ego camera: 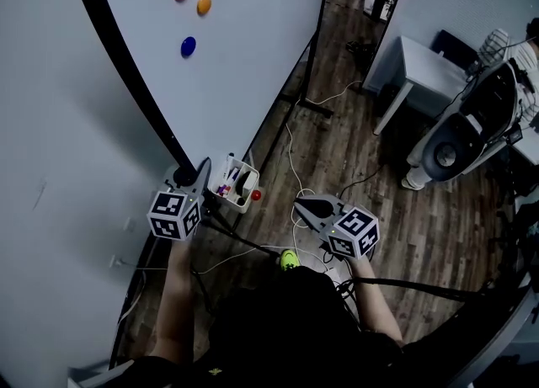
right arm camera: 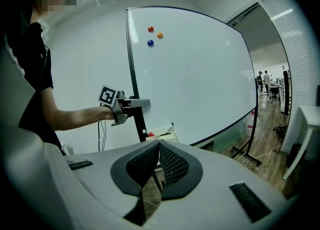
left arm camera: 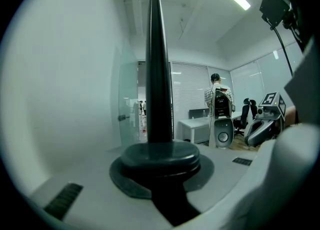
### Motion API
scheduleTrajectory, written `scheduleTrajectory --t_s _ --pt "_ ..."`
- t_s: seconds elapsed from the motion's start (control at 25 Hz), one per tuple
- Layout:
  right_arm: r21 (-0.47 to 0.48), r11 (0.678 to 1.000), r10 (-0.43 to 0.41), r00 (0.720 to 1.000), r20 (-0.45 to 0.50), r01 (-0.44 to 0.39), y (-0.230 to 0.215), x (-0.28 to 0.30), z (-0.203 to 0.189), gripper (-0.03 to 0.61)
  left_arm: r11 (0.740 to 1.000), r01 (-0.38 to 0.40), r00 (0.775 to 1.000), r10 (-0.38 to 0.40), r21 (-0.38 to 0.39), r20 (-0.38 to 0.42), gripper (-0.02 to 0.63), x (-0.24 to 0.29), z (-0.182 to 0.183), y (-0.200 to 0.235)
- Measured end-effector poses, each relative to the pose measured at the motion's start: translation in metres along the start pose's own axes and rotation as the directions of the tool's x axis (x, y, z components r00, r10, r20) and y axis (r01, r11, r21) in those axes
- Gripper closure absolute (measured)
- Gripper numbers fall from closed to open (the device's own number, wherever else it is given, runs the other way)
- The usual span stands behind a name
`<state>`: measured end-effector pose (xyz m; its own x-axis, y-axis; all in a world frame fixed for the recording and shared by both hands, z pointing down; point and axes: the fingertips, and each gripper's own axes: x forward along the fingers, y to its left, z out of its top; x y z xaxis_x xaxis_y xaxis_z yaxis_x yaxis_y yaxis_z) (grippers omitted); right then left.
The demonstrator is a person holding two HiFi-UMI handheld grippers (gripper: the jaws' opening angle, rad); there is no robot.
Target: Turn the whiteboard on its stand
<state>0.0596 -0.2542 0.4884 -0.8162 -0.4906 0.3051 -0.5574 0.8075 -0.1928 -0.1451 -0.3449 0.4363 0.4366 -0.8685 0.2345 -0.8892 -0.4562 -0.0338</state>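
One whiteboard (ego camera: 253, 41), long axis level, edge clamped by left tongs (ego camera: 190, 178); right tongs (ego camera: 301, 204) together.

The left gripper (left arm camera: 158, 164) clamps the whiteboard's black edge (left arm camera: 158, 74) — upright (seen edge-on).

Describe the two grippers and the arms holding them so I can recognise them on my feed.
The left gripper and right gripper have pale grey bodies narrowing to black jaws; each carries a white cube with black square markers. The right's pads are black with a mesh texture. The person wears a black short-sleeved top.
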Motion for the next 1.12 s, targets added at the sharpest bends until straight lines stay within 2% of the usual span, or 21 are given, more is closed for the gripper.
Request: scheduleTrajectory --t_s 0.6,0.72,0.88,1.12 --pt "-0.003 0.999 -0.04 0.999 0.001 0.04 0.037 -0.009 -0.008 0.578 1.0 0.001 1.0 -0.002 -0.003 -0.004 0.505 -0.04 -0.009 -0.013" --pt "-0.002 0.999 -0.049 0.999 -0.002 0.049 0.053 -0.005 -0.02 0.58 1.0 0.004 1.0 -0.004 -0.008 -0.003 0.506 -0.059 -0.021 -0.012" --pt "-0.008 0.999 -0.045 0.999 0.001 0.045 0.078 -0.001 -0.036 0.578 1.0 0.003 1.0 -0.003 -0.013 -0.003 0.505 -0.09 -0.04 -0.013" --pt "-0.014 1.0 -0.024 1.0 0.006 0.024 0.085 0.001 -0.026 0.58 1.0 0.003 1.0 -0.003 -0.011 -0.017 0.505 -0.104 -0.036 -0.015"
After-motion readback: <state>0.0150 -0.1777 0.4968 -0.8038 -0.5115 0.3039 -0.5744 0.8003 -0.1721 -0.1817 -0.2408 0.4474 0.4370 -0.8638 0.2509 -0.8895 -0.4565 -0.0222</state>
